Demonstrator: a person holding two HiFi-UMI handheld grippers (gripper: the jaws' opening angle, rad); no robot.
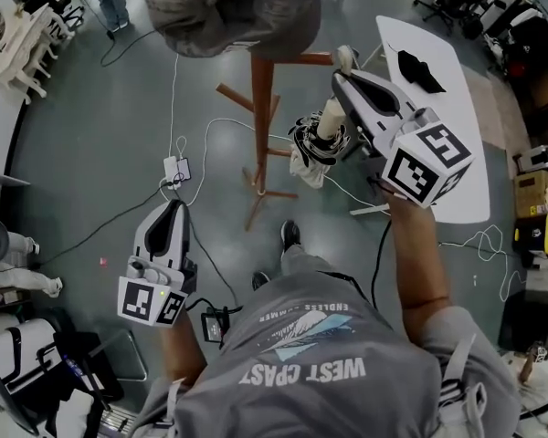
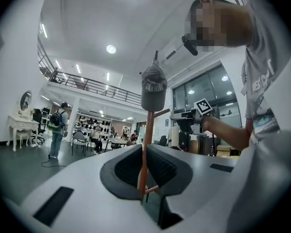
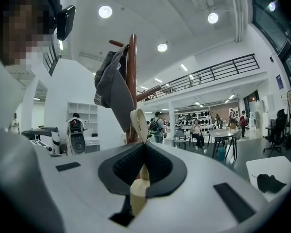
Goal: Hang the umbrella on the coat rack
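A brown wooden coat rack (image 1: pixel 260 126) stands on the grey floor ahead of me, with a grey cap (image 1: pixel 228 7) on its top. My right gripper (image 1: pixel 340 78) is level beside the rack and shut on the cream strap loop (image 3: pixel 138 123) of a folded umbrella (image 1: pixel 315 142), which hangs below the jaws by its cream handle. In the right gripper view the rack's pole (image 3: pixel 131 86) and cap (image 3: pixel 111 89) rise just behind the loop. My left gripper (image 1: pixel 172 206) is lower left, shut and empty. Past its closed jaws (image 2: pixel 144 178) the left gripper view shows the rack (image 2: pixel 148 135) and cap (image 2: pixel 153 87).
A white table (image 1: pixel 457 153) with a black object (image 1: pixel 420 69) stands to the right of the rack. Cables and a power strip (image 1: pixel 176 167) lie on the floor to the left. Boxes (image 1: pixel 539 208) sit at the far right. People and chairs (image 3: pixel 199 132) are far back in the hall.
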